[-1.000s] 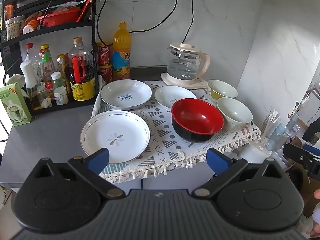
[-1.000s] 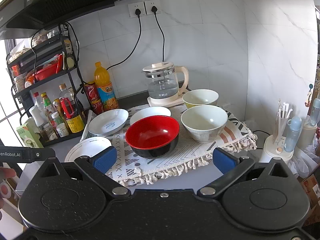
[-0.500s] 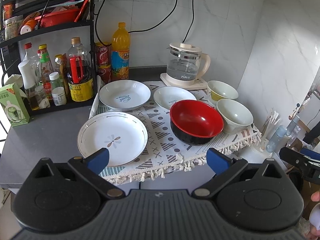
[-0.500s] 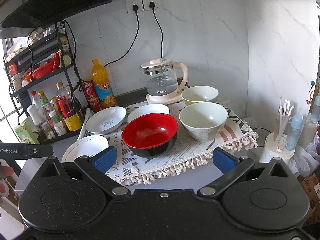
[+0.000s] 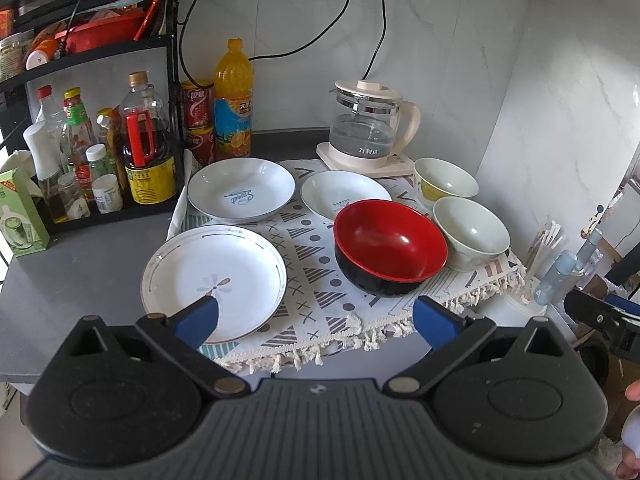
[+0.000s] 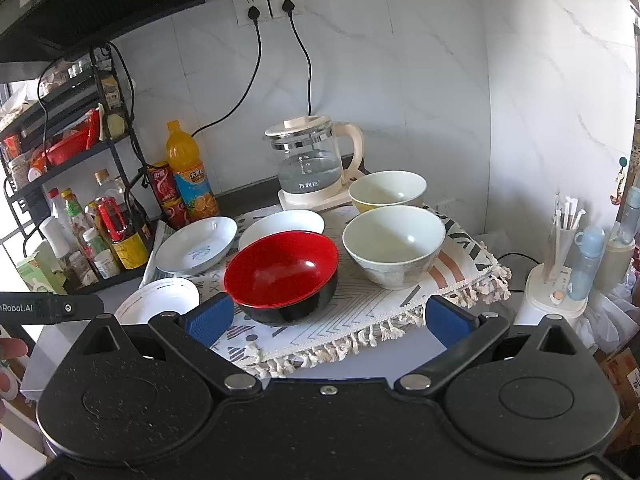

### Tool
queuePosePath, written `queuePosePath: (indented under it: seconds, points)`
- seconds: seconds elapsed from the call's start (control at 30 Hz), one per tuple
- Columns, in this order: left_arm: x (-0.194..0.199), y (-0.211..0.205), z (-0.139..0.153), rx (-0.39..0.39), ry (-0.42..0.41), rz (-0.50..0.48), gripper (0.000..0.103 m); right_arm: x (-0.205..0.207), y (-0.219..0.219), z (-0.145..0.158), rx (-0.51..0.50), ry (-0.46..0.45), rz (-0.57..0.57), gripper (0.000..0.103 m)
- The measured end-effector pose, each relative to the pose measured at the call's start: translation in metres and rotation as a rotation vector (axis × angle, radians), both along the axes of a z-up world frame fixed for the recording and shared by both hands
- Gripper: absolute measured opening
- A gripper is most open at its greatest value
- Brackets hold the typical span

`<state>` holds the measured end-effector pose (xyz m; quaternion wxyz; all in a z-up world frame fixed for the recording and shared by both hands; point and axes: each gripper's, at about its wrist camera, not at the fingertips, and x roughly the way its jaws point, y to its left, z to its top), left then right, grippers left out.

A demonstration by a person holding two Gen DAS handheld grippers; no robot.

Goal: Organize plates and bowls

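Your left gripper (image 5: 316, 318) is spread wide and holds nothing; it hangs over the near edge of the surface (image 5: 80, 264), one fingertip (image 5: 198, 318) above the flower plate (image 5: 214, 280). Your right gripper (image 6: 328, 320) is equally wide and bare, just in front of the red bowl (image 6: 282, 274). All the dishes sit on the patterned mat (image 5: 316, 292): two more plates (image 5: 241, 194) behind the flower plate, and two pale bowls (image 6: 394, 244) right of the red one, near the kettle (image 6: 314, 164).
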<state>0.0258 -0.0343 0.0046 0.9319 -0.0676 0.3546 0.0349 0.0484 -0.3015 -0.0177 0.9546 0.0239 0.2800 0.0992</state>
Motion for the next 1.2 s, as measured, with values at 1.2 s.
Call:
queuePosePath:
  seconds: [1.2]
  points:
    - [0.237, -0.039, -0.043, -0.126, 0.118, -0.117, 0.1, 0.194, -0.055, -0.05, 0.1, 0.244, -0.13, 0.088]
